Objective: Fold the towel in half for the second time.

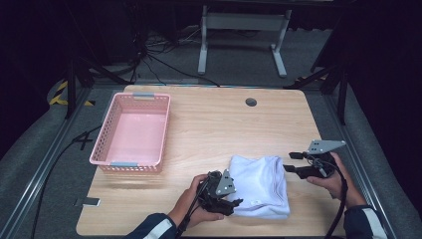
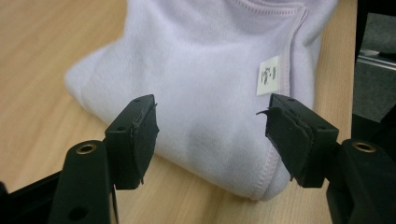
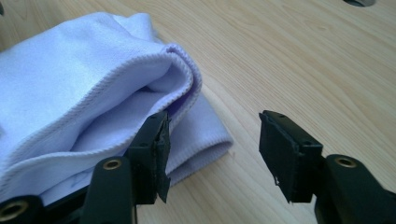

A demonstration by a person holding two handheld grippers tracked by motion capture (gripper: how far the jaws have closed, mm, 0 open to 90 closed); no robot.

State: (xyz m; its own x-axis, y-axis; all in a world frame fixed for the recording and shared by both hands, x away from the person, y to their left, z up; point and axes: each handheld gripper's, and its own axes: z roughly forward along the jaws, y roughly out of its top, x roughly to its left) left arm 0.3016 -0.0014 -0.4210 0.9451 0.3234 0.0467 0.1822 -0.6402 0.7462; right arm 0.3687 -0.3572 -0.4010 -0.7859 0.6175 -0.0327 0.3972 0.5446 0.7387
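The folded white towel [image 1: 260, 185] lies flat on the wooden table [image 1: 209, 124], near the edge closest to the person and right of centre. In the left gripper view its stitched hem runs down the right side, and a small white label [image 2: 268, 75] with dark marks sits just inside that hem. In the right gripper view the layers at one corner gape slightly, showing the inner folds.

Left gripper [image 2: 210, 128] — positioned at the towel's near-left corner, low over the table. Its jaws are spread, with the towel's folded edge lying just ahead of and between them; the pads do not press on the cloth.

Right gripper [image 3: 212, 151] — positioned at the towel's right edge. Its jaws are likewise spread. One pad stands just beside the open hem, possibly touching it; the other is over bare wood, apart from the cloth. Nothing is clamped.

A pink perforated basket [image 1: 112, 127] stands on the left part of the table, well apart from the towel. A round cable port [image 1: 251, 102] is set in the tabletop toward the far edge.
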